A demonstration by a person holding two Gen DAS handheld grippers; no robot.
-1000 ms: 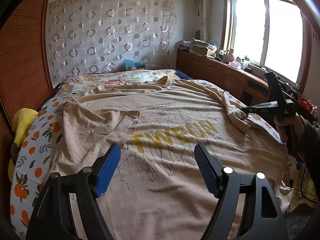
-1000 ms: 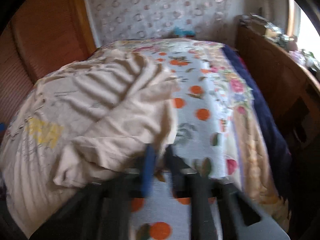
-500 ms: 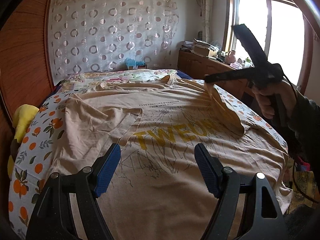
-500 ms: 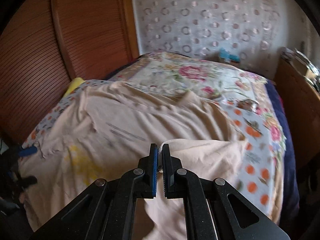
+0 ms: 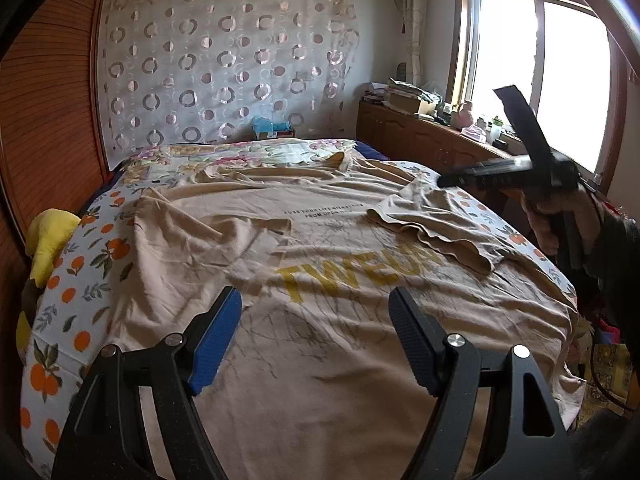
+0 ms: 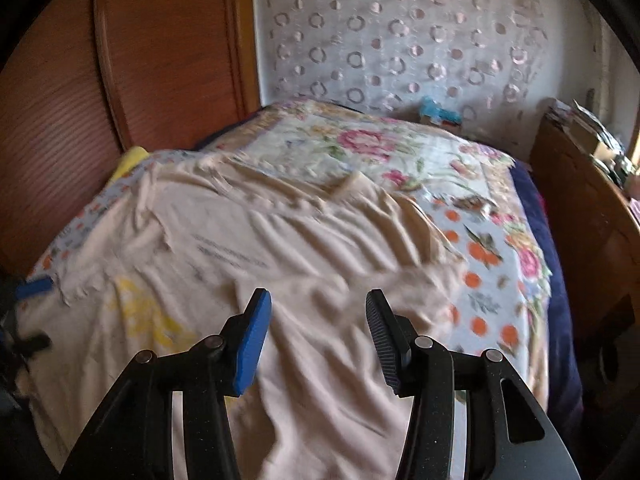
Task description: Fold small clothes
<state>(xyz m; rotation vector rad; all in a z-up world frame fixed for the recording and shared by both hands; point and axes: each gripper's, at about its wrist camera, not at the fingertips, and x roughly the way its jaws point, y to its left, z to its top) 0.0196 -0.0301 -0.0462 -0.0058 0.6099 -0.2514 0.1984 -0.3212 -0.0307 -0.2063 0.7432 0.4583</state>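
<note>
My left wrist camera looks down the bed (image 5: 80, 280) from its foot. My right camera views it from the window side. Both share the beige shirt (image 5: 320, 240).

The bed (image 5: 72, 280) lay broad and low, the beige T-shirt (image 5: 320, 320) spread flat over most of it, so air above stood free. The wooden wall (image 5: 52, 120) hemmed the left edge; the wooden cabinet (image 5: 420, 140) (cluttered on top) lined the right. The right claw (image 5: 444, 180), raised over the folded-in sleeve (image 5: 432, 228), blocked that side.
</note>
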